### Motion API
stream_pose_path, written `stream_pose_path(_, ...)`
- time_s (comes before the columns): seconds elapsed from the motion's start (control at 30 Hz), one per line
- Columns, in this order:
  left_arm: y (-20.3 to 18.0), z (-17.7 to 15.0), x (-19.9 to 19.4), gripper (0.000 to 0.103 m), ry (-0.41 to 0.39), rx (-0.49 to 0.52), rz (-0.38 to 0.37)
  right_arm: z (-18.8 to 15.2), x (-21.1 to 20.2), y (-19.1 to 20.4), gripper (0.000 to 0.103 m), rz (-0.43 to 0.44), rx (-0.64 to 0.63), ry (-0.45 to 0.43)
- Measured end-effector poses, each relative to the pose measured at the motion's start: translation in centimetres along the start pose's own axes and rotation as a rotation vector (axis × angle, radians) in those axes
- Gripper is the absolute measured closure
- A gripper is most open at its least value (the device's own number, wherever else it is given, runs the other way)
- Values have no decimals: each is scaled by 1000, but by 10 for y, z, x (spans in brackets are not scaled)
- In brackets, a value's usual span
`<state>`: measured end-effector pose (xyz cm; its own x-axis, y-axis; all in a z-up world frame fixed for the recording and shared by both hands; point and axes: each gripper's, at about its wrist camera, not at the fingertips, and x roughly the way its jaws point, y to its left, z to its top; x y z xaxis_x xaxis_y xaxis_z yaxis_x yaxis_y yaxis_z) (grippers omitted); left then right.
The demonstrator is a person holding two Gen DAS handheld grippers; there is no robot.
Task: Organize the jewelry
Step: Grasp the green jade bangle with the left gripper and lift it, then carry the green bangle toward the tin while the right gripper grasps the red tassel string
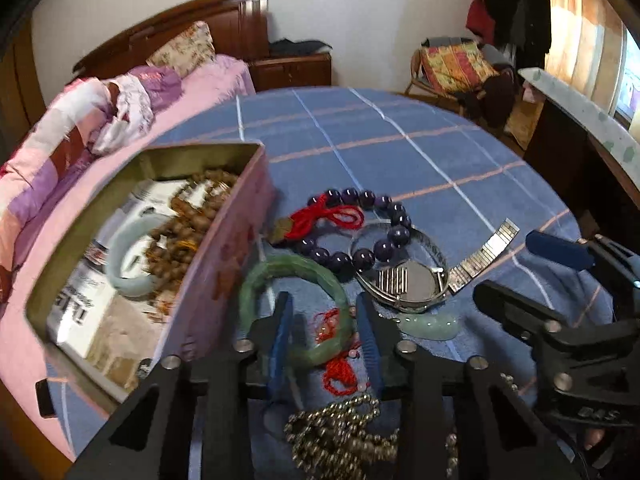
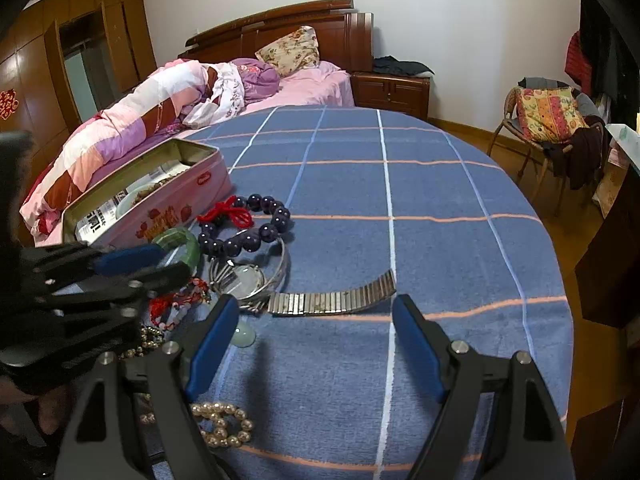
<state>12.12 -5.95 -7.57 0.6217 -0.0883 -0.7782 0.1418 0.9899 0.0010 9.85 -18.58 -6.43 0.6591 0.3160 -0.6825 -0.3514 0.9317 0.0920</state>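
Green bangle (image 1: 296,312) lies flat on the blue cloth (image 1: 400,152), just beside the pink tin (image 1: 224,264); left gripper (image 1: 326,320) hangs over its near arc, jaws part-open and straddling the ring, one blue pad inside the hoop, one outside; not clamped, whether touching I can't tell. Red cord (image 1: 340,364) lies tangled across the same arc; purple beads (image 1: 360,232) and watch (image 1: 412,284) crowd the far side, jade pendant (image 1: 430,326) just right of the outer finger; bead chain (image 1: 340,436) under the gripper body. Tin already holds a pale bangle (image 1: 132,256) and brown beads (image 1: 184,232).

Right gripper (image 2: 316,344) wide open, empty, over bare cloth near the watch band (image 2: 332,300); pearls (image 2: 222,426) below it.

Likely step: pinch bangle, lift into tin. Risks: closing catches the red cord too and drags it along; smooth round jade may slip or pivot in a narrow pinch; swing to the tin could clip its rim or sweep the purple beads.
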Motion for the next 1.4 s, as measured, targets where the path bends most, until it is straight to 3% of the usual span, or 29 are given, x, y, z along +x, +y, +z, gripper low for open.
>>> stream_pose_path(0.17, -1, 0, -2, 96, -7, -2, -23, 0, 1, 1, 21, 2, 2, 5)
stream_pose_path(0.4, 4, 0, -39, 97, -134, 11, -3, 1, 1, 3, 21, -2, -7, 5)
stream_pose_path(0.6, 9, 4, -53, 97, -195, 1, 21, 15, 10, 14, 41, 2, -31, 27)
stream_pose_path(0.87, 12, 7, -48, 97, -189, 0, 18, 27, 41, 15, 64, 1, -14, 122)
stream_pose_path(0.9, 12, 7, -49, 97, -192, 1, 15, 27, 41, 15, 69, 8, -13, 122)
stream_pose_path(0.93, 12, 7, -51, 97, -196, 1, 12, 27, 42, 16, 85, 10, -19, 130)
stream_pose_path(0.97, 12, 7, -54, 97, -203, -2, 3, 26, 41, 17, 92, 24, -24, 138)
stream_pose_path(1.4, 20, 15, -74, 97, -253, -35, -76, 23, 16, 9, 98, 48, -3, 70)
